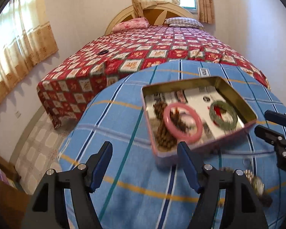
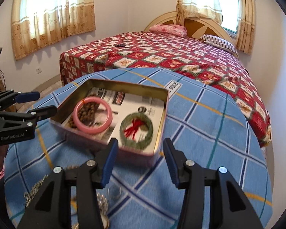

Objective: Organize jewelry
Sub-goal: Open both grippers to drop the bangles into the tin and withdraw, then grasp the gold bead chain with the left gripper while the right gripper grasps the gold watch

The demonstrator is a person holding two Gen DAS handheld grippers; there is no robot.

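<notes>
Watch (image 2: 103,206) lies near, just left under my right gripper (image 2: 140,162), jaws wide and empty like my left gripper's (image 1: 145,164).

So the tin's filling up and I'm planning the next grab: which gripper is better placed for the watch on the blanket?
Probably right. The watch lies just below the open right gripper, near its left finger. The open left gripper points at the tin, with the watch off to its right.

Motion blur smears the tin (image 1: 198,114); the watch (image 1: 256,185) sits half-hidden.
</notes>
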